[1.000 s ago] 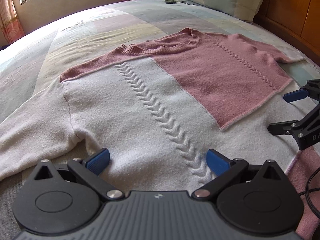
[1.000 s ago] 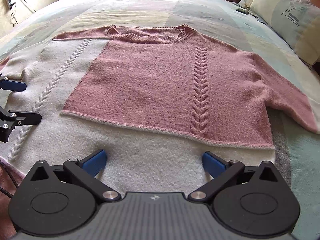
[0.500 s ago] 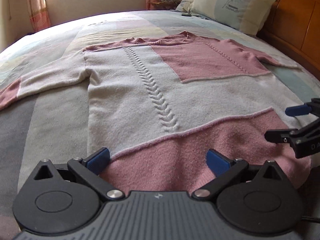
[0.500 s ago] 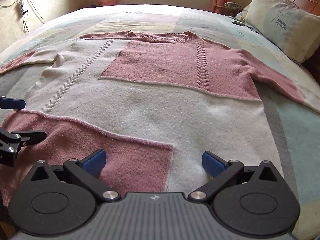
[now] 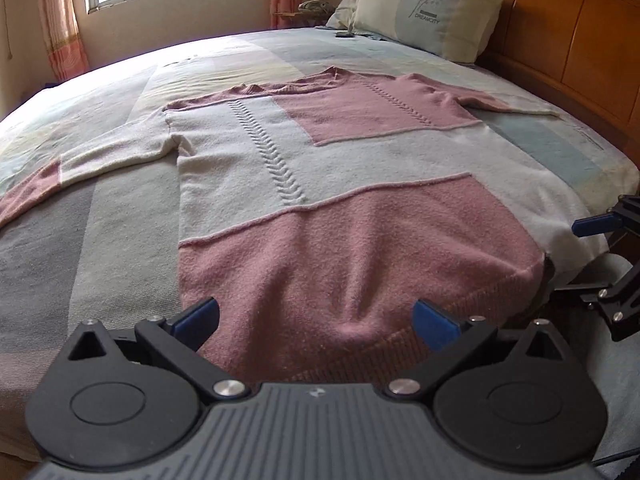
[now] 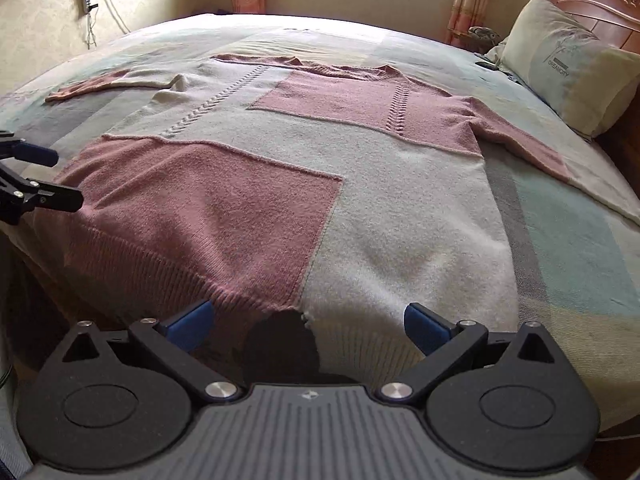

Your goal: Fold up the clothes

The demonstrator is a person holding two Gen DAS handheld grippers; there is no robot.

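the sweater [image 5: 332,184] lies spread flat on the bed [image 5: 120,208], sleeves out, hem at the near edge. soft, limp, light knit; likely stretches and sags. grip the ribbed hem or shoulders. left gripper [image 5: 316,320] and right gripper [image 6: 308,322]: jaws wide apart, holding nothing.

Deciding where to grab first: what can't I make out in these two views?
- Sweater hem centre: right wrist view, a dark patch covers it, a hole or shadow, unclear.
- Right sleeve cuff: cut off by the frame edge.
- Small dark item by the pillow: too small to identify.
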